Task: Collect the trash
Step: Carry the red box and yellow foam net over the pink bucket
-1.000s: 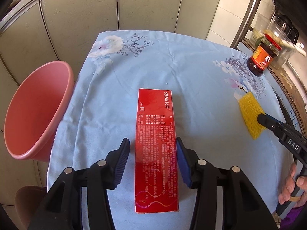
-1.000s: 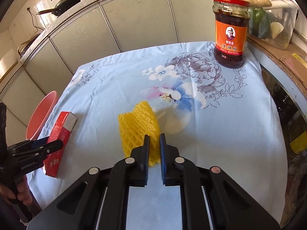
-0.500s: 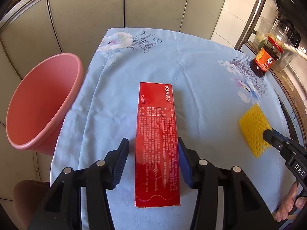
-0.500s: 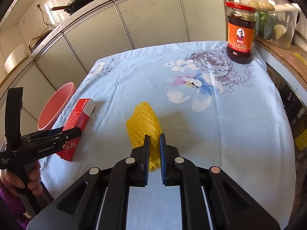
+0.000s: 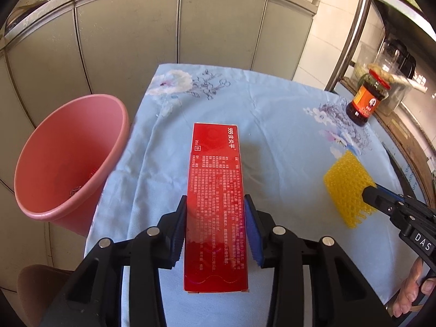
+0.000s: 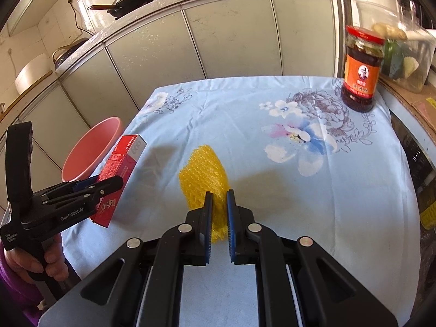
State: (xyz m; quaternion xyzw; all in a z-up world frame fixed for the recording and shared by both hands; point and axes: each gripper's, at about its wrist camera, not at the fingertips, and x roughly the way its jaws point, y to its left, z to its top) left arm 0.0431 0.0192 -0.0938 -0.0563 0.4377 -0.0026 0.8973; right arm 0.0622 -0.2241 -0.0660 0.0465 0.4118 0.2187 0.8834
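My left gripper (image 5: pixel 216 207) is shut on a long red box (image 5: pixel 215 196) and holds it lifted above the blue flowered tablecloth (image 5: pixel 272 125). The box also shows in the right wrist view (image 6: pixel 120 169), held up at the table's left side. My right gripper (image 6: pixel 218 199) is shut on a yellow foam net (image 6: pixel 204 174) and holds it raised above the cloth; it also shows in the left wrist view (image 5: pixel 346 185). A pink bin (image 5: pixel 68 158) stands beside the table's left edge, open, with a small scrap at its bottom.
A jar of chili sauce (image 6: pixel 359 70) stands at the table's far right corner. A clear container (image 6: pixel 403 54) with food sits on a cardboard-lined shelf to the right. Grey cabinets (image 6: pixel 218 35) run behind the table. A brown stool (image 5: pixel 38 286) is below left.
Both grippers have risen and pulled back. The left gripper closed on the red box and lifted it off the cloth. The yellow net has come up with the right gripper.
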